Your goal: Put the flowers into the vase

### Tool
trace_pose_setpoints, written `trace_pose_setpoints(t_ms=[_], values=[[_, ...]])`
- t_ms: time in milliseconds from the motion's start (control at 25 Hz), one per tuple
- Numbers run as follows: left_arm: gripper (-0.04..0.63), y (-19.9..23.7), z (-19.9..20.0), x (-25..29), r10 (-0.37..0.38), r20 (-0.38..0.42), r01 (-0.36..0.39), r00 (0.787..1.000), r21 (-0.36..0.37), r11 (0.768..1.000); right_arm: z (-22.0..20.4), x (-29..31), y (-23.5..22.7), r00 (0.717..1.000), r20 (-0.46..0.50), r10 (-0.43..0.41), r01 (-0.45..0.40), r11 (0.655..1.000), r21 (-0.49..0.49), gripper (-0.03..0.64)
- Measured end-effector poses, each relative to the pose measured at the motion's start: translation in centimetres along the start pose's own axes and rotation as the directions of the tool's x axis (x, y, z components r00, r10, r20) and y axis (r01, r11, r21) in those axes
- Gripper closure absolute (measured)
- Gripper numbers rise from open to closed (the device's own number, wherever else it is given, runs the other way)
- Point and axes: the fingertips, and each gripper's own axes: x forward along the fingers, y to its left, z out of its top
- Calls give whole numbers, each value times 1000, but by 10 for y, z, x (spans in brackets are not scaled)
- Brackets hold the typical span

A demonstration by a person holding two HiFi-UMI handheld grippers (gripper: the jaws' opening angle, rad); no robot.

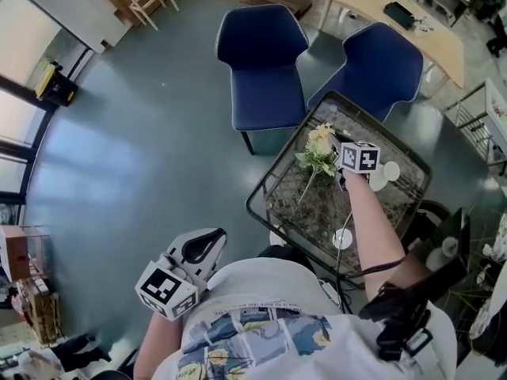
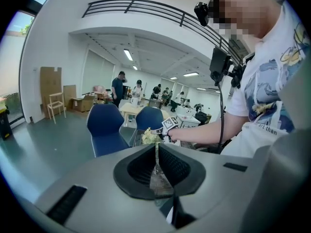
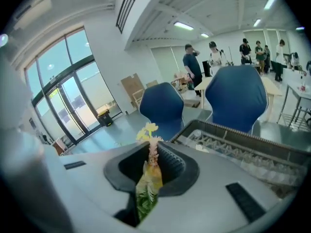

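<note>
A bunch of pale yellow flowers (image 1: 319, 150) with green leaves and a long stem hangs over the glass table (image 1: 261, 190). My right gripper (image 1: 337, 157) is at its right side, arm stretched out. In the right gripper view the gripper (image 3: 153, 143) is shut on the flowers (image 3: 148, 129), with a pink stalk and green leaves pinched between the pads. My left gripper (image 1: 209, 241) is held low by my hip, away from the table. Its jaws (image 2: 156, 147) meet in a thin line and nothing shows in them. From there I see the flowers (image 2: 148, 138). I cannot pick out a vase.
Two blue chairs (image 1: 262, 62) (image 1: 382, 68) stand behind the table. Small white round things (image 1: 342, 239) (image 1: 391, 170) lie on the glass. A wooden desk (image 1: 396, 18) is at the back right. People stand far off in the hall (image 3: 192, 64). Grey floor spreads to the left.
</note>
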Motion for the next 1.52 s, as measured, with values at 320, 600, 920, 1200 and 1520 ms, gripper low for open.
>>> trace_pose_setpoints(t_ms=[320,600,920,1200,1520], values=[[584,-20,7,-13,-134,21,132,991,77,988,84,-116,62,966,258,-23,69,983,-172,569],[584,-53,15,2,-267,16,262,964,140,955,141,-243,71,886,456,-83,215,945,-246,569],[584,-78,19,21,-349,8,342,937,176,923,178,-361,38,759,612,-222,449,859,-247,571],[584,-94,23,43,-366,-7,361,930,186,914,180,-403,-5,688,661,-298,562,796,-226,572],[584,-95,25,57,-352,-29,350,936,189,917,152,-367,-44,685,651,-328,610,747,-265,572]])
